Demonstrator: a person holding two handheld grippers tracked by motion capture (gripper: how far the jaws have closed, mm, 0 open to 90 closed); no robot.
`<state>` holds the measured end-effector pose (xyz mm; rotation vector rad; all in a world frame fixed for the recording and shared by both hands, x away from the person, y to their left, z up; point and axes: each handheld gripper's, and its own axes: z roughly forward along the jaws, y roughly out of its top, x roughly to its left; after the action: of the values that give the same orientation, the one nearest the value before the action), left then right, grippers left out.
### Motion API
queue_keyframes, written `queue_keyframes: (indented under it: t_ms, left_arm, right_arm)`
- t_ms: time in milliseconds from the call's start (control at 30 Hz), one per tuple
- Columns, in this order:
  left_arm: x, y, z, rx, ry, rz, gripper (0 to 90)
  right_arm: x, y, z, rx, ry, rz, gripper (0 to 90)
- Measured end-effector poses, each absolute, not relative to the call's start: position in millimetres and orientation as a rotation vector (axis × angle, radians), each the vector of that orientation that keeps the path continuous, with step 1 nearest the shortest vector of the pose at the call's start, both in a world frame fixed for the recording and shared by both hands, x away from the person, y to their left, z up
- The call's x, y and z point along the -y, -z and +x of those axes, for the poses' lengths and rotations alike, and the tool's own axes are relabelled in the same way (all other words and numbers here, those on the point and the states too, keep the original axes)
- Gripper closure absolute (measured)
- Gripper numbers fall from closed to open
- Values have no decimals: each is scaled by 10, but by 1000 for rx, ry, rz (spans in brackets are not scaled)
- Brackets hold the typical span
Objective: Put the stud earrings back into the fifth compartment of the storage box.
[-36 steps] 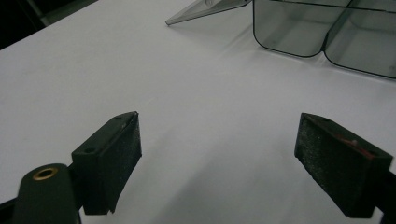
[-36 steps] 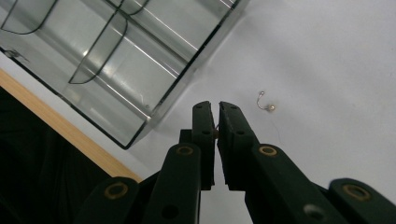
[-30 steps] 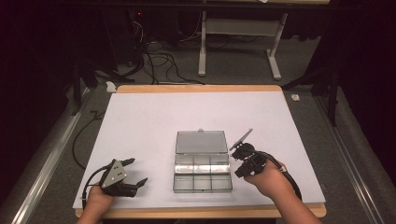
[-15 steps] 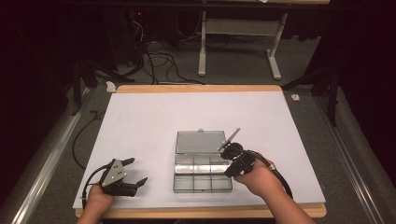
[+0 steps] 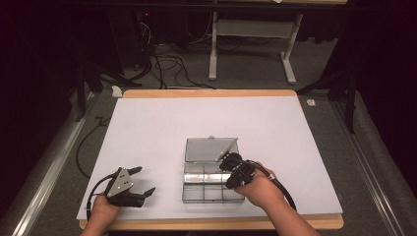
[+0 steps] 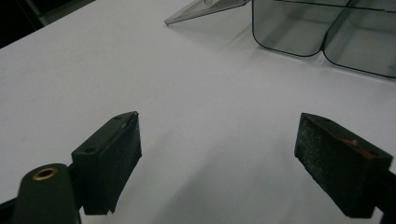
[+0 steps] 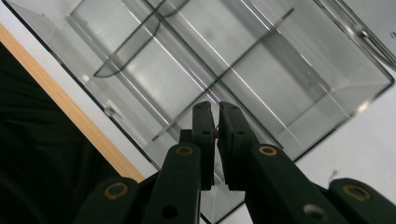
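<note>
Clear compartment box (image 5: 212, 184) sits on the white surface (image 5: 162, 128) close to the middle of the near edge, its lid (image 5: 210, 149) swung open and lying flat on the far side. The dividers split it into several cells, and as far as the pictures show, they hold nothing.

What has changed over the last second is the right gripper (image 5: 227, 162). It stood just off the box's right wall, and it has since slid leftward to hang over the box's right-hand cells, near the hinge line. In the right gripper view the jaws (image 7: 214, 106) are pressed almost together above a divider. A tiny glint shows in the slit between the pads, but it is too small to tell whether that is something pinched or part of the tool.

The left gripper (image 5: 145, 179) has kept its place near the near left corner of the surface, well apart from the box, jaws spread wide with nothing between them. Its own view looks across bare surface toward the box's wall (image 6: 299, 28) and the lid's edge (image 6: 205, 9).

My reading is that the right hand is lining up over a chosen cell, either to drop a very small item in or to work on the box itself. The next thing needed would be a steady hover over one compartment, clear of the dividers
</note>
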<state>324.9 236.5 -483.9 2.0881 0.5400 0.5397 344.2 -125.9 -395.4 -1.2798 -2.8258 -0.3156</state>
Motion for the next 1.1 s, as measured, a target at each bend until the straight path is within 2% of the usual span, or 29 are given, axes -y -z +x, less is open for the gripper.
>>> queue_keyframes:
  t_ms: [633, 1100]
  left_arm:
    - [-2367, 4837, 3253, -540, -536, 2091, 150]
    - [-2369, 4835, 3258, -541, -529, 2095, 151]
  right_arm:
    - [918, 4125, 3476, 2880, 314, -1126, 862]
    - [854, 4324, 3477, 2877, 276, -1093, 861]
